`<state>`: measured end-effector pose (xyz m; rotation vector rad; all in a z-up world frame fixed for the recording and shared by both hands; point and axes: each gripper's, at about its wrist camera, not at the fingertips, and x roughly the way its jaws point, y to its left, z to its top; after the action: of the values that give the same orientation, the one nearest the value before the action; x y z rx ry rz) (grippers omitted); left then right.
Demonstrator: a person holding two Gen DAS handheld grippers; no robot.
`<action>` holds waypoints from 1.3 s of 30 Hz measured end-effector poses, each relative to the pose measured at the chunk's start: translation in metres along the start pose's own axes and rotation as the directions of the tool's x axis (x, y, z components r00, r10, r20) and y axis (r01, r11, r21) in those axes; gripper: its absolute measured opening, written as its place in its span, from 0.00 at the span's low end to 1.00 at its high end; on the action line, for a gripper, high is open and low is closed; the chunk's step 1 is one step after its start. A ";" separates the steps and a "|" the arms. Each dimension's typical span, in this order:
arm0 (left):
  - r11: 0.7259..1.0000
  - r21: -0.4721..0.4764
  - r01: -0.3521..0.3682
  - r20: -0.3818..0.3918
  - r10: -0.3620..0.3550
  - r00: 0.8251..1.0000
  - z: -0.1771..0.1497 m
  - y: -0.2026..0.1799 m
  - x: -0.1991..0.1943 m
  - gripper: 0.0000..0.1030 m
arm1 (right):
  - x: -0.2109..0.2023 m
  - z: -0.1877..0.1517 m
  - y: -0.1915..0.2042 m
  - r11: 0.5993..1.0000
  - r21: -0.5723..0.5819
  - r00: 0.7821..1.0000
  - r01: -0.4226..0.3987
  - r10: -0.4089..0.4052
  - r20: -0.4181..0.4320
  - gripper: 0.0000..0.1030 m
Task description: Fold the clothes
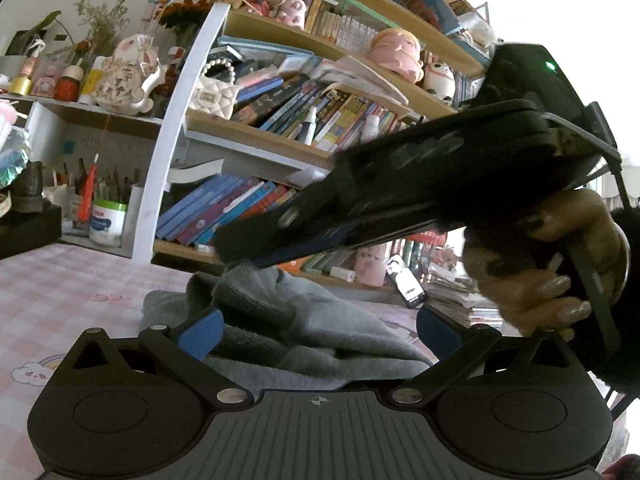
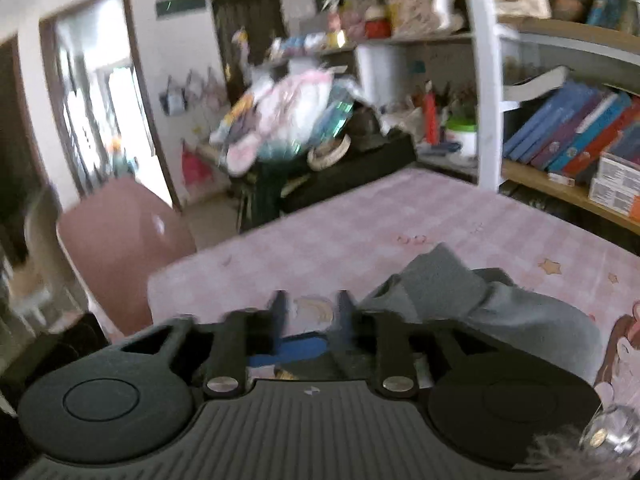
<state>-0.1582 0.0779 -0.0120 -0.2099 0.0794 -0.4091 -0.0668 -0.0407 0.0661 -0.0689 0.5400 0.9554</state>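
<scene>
A grey garment (image 1: 320, 320) lies bunched on the pink checked tablecloth (image 1: 60, 292). My left gripper (image 1: 318, 328) stands wide open, its blue pads (image 1: 200, 334) on either side of the heap, not pressing it. A hand (image 1: 552, 272) holds my right gripper (image 1: 230, 246) slanting down from the right, tips just above a raised fold of the cloth. In the right wrist view the right gripper (image 2: 312, 304) is open by a narrow gap, and only tablecloth (image 2: 360, 224) shows between its fingers. The garment (image 2: 500, 308) sits just to its right.
A crowded bookshelf (image 1: 280, 136) runs along the far side of the table. A jar (image 1: 106, 222) and pen holders stand at the back left. A phone (image 1: 408, 284) lies behind the garment. A pink chair (image 2: 120, 248) stands off the table's left edge.
</scene>
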 end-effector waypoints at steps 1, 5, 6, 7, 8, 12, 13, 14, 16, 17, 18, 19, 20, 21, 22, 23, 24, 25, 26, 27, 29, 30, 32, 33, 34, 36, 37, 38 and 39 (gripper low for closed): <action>1.000 0.001 -0.002 -0.002 0.002 1.000 0.000 0.000 0.000 1.00 | -0.008 0.000 -0.006 1.000 0.020 1.000 0.009 -0.009 0.024 0.36; 1.000 0.008 -0.018 -0.017 0.019 1.000 0.000 -0.001 0.003 1.00 | -0.040 -0.011 -0.039 0.981 0.078 0.979 0.177 -0.184 0.083 0.58; 1.000 0.012 -0.023 -0.021 0.023 1.000 0.000 -0.002 0.003 1.00 | -0.048 -0.014 -0.047 0.971 0.094 0.969 0.218 -0.227 0.096 0.60; 1.000 0.016 -0.027 -0.025 0.028 0.999 0.000 -0.002 0.004 1.00 | -0.055 -0.020 -0.060 0.954 0.134 0.956 0.267 -0.280 0.091 0.61; 0.999 0.019 -0.031 -0.028 0.032 0.999 0.000 -0.003 0.004 1.00 | -0.061 -0.027 -0.071 0.942 0.173 0.949 0.286 -0.304 0.085 0.64; 1.000 0.030 -0.005 -0.019 0.006 1.000 0.000 -0.002 0.002 1.00 | -0.073 -0.059 -0.108 0.888 0.343 0.941 0.305 -0.337 0.036 0.70; 0.999 0.033 0.003 -0.016 -0.003 1.000 0.000 -0.002 0.000 1.00 | -0.073 -0.069 -0.114 0.879 0.378 0.947 0.290 -0.322 0.021 0.70; 0.999 0.038 0.005 -0.015 -0.004 1.000 0.001 -0.002 -0.001 1.00 | -0.072 -0.078 -0.120 0.868 0.412 0.952 0.275 -0.305 0.007 0.72; 0.998 0.058 -0.024 -0.023 0.025 0.999 0.005 -0.003 -0.001 1.00 | -0.068 -0.090 -0.127 0.856 0.454 0.962 0.249 -0.272 -0.013 0.76; 0.996 0.070 -0.048 -0.028 0.051 0.998 0.009 -0.004 0.000 1.00 | -0.066 -0.094 -0.130 0.853 0.466 0.966 0.236 -0.259 -0.015 0.78; 0.994 0.081 -0.077 -0.032 0.080 0.996 0.013 -0.004 0.002 1.00 | -0.063 -0.097 -0.132 0.850 0.478 0.969 0.223 -0.245 -0.017 0.81; 0.991 0.085 -0.106 -0.035 0.109 0.993 0.018 -0.005 0.004 1.00 | -0.062 -0.099 -0.135 0.847 0.489 0.972 0.209 -0.234 -0.012 0.82; 0.988 0.075 -0.134 -0.036 0.137 0.990 0.022 -0.003 0.006 1.00 | -0.060 -0.100 -0.137 0.844 0.499 0.975 0.196 -0.223 -0.006 0.85; 0.985 0.065 -0.163 -0.037 0.165 0.986 0.027 -0.001 0.008 1.00 | -0.058 -0.102 -0.140 0.841 0.509 0.977 0.182 -0.212 -0.001 0.86; 0.980 0.055 -0.191 -0.039 0.193 0.980 0.031 0.000 0.010 1.00 | -0.058 -0.102 -0.143 0.839 0.517 0.979 0.170 -0.203 0.008 0.87; 0.975 0.039 -0.217 -0.044 0.219 0.975 0.035 0.002 0.012 1.00 | -0.057 -0.102 -0.147 0.837 0.524 0.981 0.157 -0.194 0.018 0.89; 0.971 0.011 -0.237 -0.060 0.238 0.970 0.039 0.006 0.017 1.00 | -0.056 -0.103 -0.150 0.835 0.531 0.982 0.143 -0.186 0.027 0.89; 0.966 -0.013 -0.257 -0.083 0.255 0.963 0.042 0.008 0.022 1.00 | -0.055 -0.104 -0.154 0.831 0.542 0.984 0.125 -0.173 0.039 0.90; 0.960 -0.036 -0.277 -0.109 0.272 0.956 0.045 0.012 0.027 1.00 | -0.054 -0.106 -0.158 0.827 0.553 0.986 0.106 -0.161 0.052 0.90; 0.952 -0.057 -0.300 -0.143 0.289 0.947 0.046 0.015 0.034 1.00 | -0.055 -0.108 -0.162 0.817 0.570 0.987 0.084 -0.149 0.067 0.90; 0.935 -0.099 -0.341 -0.209 0.316 0.926 0.049 0.023 0.047 0.98 | -0.057 -0.111 -0.168 0.801 0.597 0.986 0.046 -0.131 0.099 0.90; 0.929 -0.125 -0.349 -0.239 0.314 0.919 0.048 0.028 0.054 0.96 | -0.059 -0.113 -0.171 0.793 0.608 0.986 0.026 -0.122 0.117 0.90; 0.915 -0.172 -0.365 -0.294 0.306 0.906 0.046 0.037 0.066 0.84 | -0.061 -0.117 -0.178 0.774 0.633 0.984 -0.001 -0.113 0.140 0.90; 0.912 -0.189 -0.365 -0.306 0.298 0.904 0.044 0.039 0.069 0.80 | -0.062 -0.119 -0.181 0.763 0.646 0.983 -0.009 -0.112 0.146 0.90; 0.909 -0.203 -0.364 -0.316 0.291 0.903 0.042 0.041 0.071 0.72 | -0.062 -0.120 -0.180 0.767 0.641 0.983 -0.010 -0.111 0.148 0.90; 0.907 -0.220 -0.359 -0.321 0.280 0.905 0.037 0.041 0.072 0.65 | -0.062 -0.120 -0.178 0.776 0.630 0.982 -0.011 -0.110 0.153 0.90; 0.910 -0.219 -0.352 -0.317 0.275 0.908 0.036 0.039 0.072 0.58 | -0.063 -0.121 -0.177 0.781 0.625 0.982 -0.012 -0.109 0.155 0.90; 0.916 -0.212 -0.341 -0.313 0.267 0.912 0.036 0.036 0.072 0.50 | -0.063 -0.121 -0.176 0.785 0.620 0.982 -0.013 -0.108 0.157 0.90; 0.921 -0.206 -0.330 -0.311 0.258 0.915 0.037 0.034 0.072 0.45 | -0.061 -0.121 -0.174 0.792 0.610 0.983 -0.008 -0.107 0.152 0.90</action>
<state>-0.0754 0.0862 0.0140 -0.3879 0.4390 -0.1196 -0.0064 -0.2241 -0.0407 0.5837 0.6543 0.6870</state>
